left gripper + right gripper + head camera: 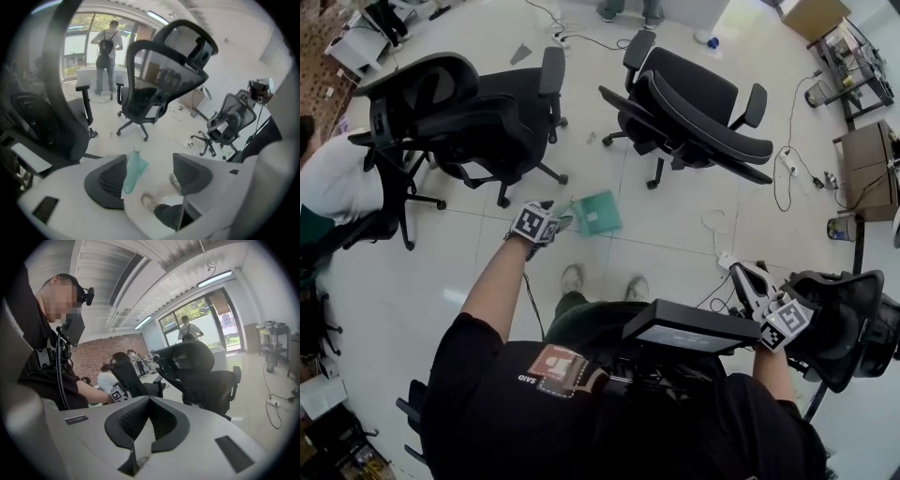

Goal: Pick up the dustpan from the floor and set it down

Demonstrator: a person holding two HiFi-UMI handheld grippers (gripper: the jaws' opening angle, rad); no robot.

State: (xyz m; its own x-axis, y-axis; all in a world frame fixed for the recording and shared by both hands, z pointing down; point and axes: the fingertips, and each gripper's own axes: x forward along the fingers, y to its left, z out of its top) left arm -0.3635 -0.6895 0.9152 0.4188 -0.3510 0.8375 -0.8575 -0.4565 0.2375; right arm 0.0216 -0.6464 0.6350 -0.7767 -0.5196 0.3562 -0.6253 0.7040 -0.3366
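The teal dustpan [598,212] lies on the pale floor between two black office chairs, just ahead of the person's shoes [572,278]. My left gripper [561,221] reaches down beside its left edge. In the left gripper view the jaws stand wide open [150,176]. The dustpan [133,169] shows in the gap close to the left pad [108,180], and I cannot tell whether they touch. My right gripper [748,281] is held off to the right, away from the dustpan. Its pads [161,420] are pressed together with nothing between them.
Black office chairs stand at the back left [478,103] and back centre [694,103], and a third sits by my right gripper [839,319]. Cables and a power strip [783,173] trail across the floor on the right. A seated person in white [337,178] is at the left edge.
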